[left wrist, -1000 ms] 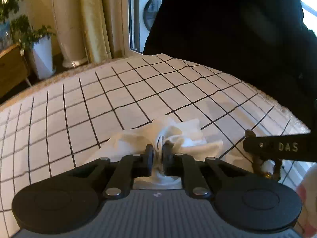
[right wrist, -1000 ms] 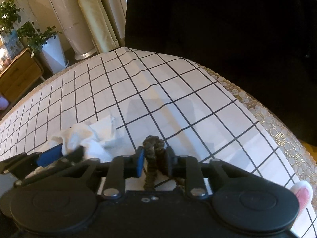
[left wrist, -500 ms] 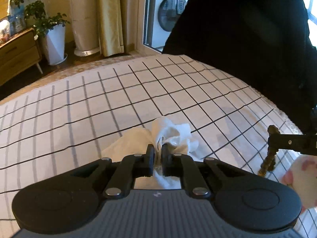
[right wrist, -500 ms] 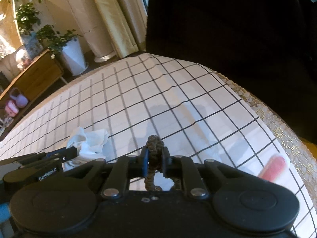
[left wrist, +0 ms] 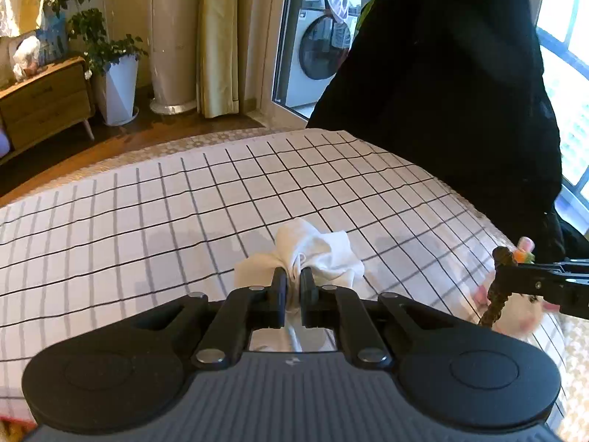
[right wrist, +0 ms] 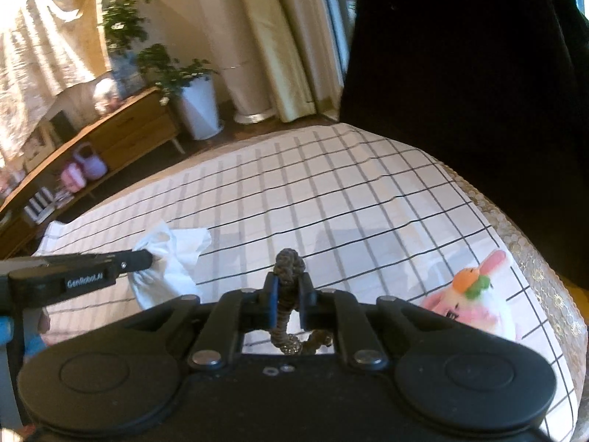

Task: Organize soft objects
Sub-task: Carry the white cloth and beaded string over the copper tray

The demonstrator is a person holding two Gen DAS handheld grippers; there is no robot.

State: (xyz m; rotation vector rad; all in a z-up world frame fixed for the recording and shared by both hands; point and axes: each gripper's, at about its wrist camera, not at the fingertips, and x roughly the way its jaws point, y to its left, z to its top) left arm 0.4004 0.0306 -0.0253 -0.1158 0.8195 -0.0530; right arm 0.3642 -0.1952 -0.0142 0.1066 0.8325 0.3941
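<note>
Over the checked cloth of the desk (left wrist: 154, 213), the left hand-held gripper (left wrist: 293, 287) is held level and pointing forward, its jaws pinched narrow on a bunched white cloth (left wrist: 313, 254). The cloth's loose folds spread out just past the fingertips and hang above the desk. Seen from the right wrist, the same white cloth (right wrist: 169, 258) hangs at the tip of the left hand-held gripper (right wrist: 141, 258), which reaches in from the left edge.

The right hand-held gripper (right wrist: 288, 291) is also level, its jaws closed on a brown braided rope (right wrist: 289, 269); the knotted end stands up between the fingers and the rest curls down below them. From the left wrist, this rope (left wrist: 497, 294) hangs from the right hand-held gripper (left wrist: 506, 276) at the right edge.

A pink and white plush rabbit (right wrist: 475, 302) lies on the desk near its right edge, beside the gold lace border.

Beyond the desk are a wooden floor, a wooden cabinet (left wrist: 44, 107), a plant in a white pot (left wrist: 116, 92), yellow curtains (left wrist: 217, 37) and a washing machine (left wrist: 316, 51). A dark-clothed person (left wrist: 449, 73) stands at the far right.
</note>
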